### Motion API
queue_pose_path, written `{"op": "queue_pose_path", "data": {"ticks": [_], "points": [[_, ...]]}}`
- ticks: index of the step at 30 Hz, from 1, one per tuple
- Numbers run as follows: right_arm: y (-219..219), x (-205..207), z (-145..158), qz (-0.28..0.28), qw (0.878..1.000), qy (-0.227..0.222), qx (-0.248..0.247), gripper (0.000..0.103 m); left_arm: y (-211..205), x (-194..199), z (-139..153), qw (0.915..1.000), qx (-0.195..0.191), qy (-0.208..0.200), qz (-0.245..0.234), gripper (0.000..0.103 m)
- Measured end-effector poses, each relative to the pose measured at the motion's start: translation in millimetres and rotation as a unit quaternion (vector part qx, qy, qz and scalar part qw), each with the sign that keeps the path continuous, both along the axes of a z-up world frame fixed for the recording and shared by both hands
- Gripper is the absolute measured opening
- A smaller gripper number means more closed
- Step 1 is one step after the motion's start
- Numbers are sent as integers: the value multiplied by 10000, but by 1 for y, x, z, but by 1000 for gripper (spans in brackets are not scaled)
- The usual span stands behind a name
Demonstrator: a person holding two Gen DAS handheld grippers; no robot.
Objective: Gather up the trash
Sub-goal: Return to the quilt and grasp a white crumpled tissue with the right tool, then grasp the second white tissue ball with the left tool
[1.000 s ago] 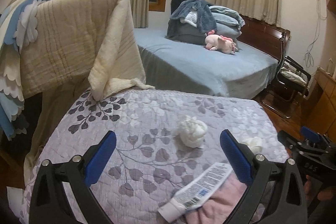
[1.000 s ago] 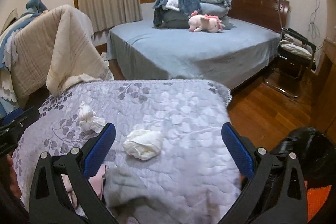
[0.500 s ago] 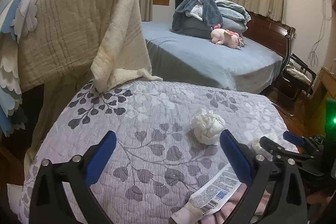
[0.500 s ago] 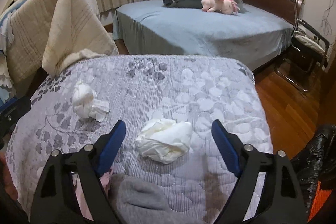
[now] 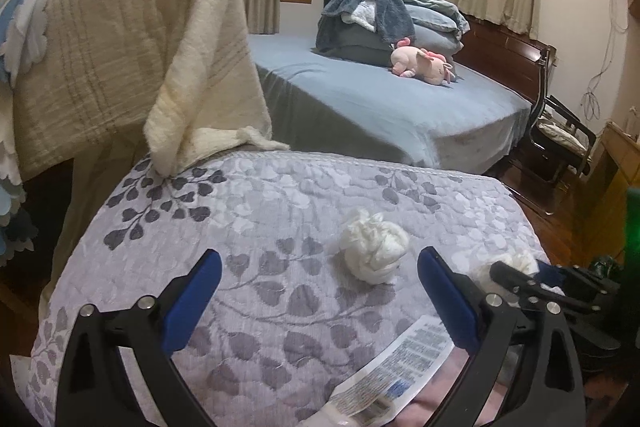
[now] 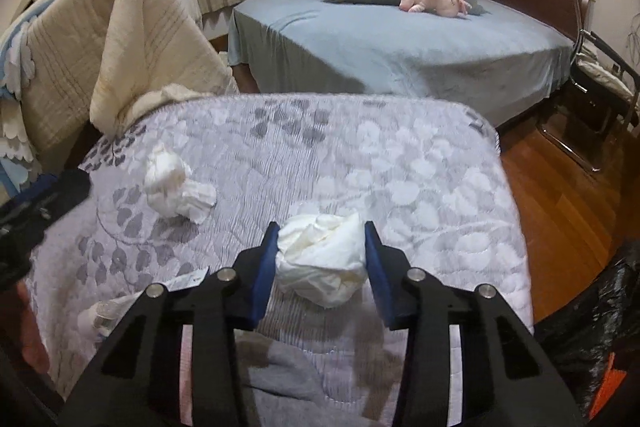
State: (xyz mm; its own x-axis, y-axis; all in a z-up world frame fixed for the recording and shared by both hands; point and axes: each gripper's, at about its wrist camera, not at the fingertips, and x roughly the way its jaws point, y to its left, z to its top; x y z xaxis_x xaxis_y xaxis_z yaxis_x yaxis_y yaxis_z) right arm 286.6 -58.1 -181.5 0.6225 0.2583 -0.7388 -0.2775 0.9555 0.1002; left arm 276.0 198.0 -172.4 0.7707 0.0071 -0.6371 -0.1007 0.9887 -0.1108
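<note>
**First tissue pinched, a second one waiting**

At the far left a cream blanket (image 5: 132,39) hangs over a rack beside the quilted bed (image 5: 280,195) with the grey leaf pattern. The left tool (image 5: 318,291) hovers low over that quilt with its jaws spread wide and nothing between them. A printed tube (image 5: 394,371) lies on the quilt just below it, near a pink cloth. Slightly ahead, toward the left tool's right finger, sits a crumpled white tissue ball (image 5: 374,251), untouched.

Further right, the right tool (image 6: 320,259) has closed in on the second tissue wad (image 6: 324,259): both blue pads touch its sides, and the wad appears to rest on the quilt, so the grip looks only just made. At the right edge, off the bed and above the wooden floor, is a black trash bag (image 6: 592,327).

Judging by this, the job is early. No trash can be seen in the bag, whose inside is hidden. One wad is gripped but not yet carried over, and the other lies loose. Whether the tube counts as trash is unclear.
</note>
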Motion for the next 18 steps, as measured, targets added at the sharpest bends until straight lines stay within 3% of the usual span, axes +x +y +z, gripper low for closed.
{"op": "queue_pose_path", "data": {"ticks": [8,18], "points": [[-20,12,13,-280,9994,-213,-12,40,-18,29,-2,9998,26,28,-174,92],[-29,13,8,-336,9992,-210,87,40,-32,63,-29,9972,-60,675,-306,69]]}}
